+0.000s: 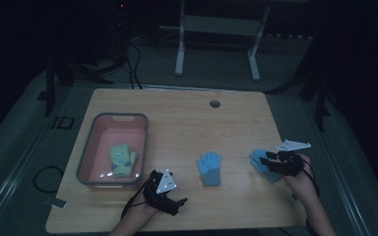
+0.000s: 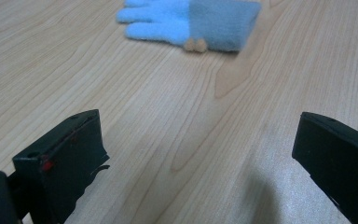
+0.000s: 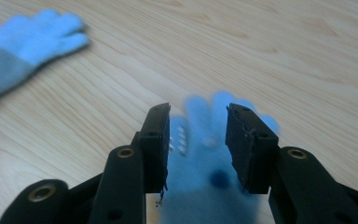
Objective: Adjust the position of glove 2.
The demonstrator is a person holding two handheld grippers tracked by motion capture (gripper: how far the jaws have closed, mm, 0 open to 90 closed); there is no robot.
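Note:
A light-blue glove with a grey cuff (image 1: 209, 168) (image 2: 191, 21) (image 3: 23, 42) lies flat in the middle of the wooden table (image 1: 177, 123). A second blue glove (image 1: 260, 161) (image 3: 200, 158) lies to its right. My right gripper (image 1: 267, 158) (image 3: 198, 109) is over that glove with its jaws a little apart; the glove shows blurred between and under them, and I see no pad pressing on it. My left gripper (image 1: 174, 192) (image 2: 196, 140) rests low near the front edge, jaws wide apart over bare wood, pointing at the middle glove.
A pink bin with a grey rim (image 1: 86, 147) stands at the left and holds a green glove (image 1: 122, 160). A round cable hole (image 1: 214, 103) sits near the table's far edge. White frame legs (image 1: 179, 49) stand on the floor beyond the table.

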